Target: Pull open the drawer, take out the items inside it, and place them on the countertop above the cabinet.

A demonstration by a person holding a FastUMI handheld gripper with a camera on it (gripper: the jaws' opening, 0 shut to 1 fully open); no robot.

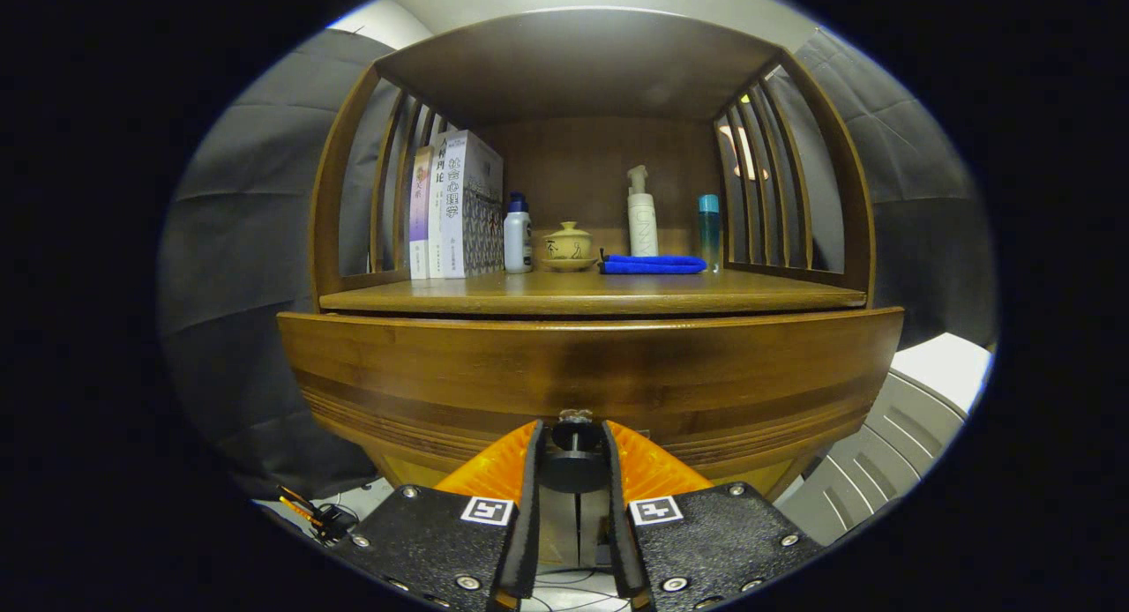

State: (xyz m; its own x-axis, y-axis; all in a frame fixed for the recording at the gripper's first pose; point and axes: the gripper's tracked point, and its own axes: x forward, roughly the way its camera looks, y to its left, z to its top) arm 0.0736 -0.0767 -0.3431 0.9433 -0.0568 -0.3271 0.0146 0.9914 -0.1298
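At the bottom centre of the frame, the gripper (573,458) has its jaws closed around the drawer knob (572,460), a dark round knob on a short stem, pinching it from both sides. Straight ahead, the drawer front (582,365) spans the frame as a wide curved wooden panel, so the pull runs straight back toward the camera. Above it the tabletop (591,293) carries books (454,205), bottles, a lidded cup (567,242) and a blue cloth (653,264).
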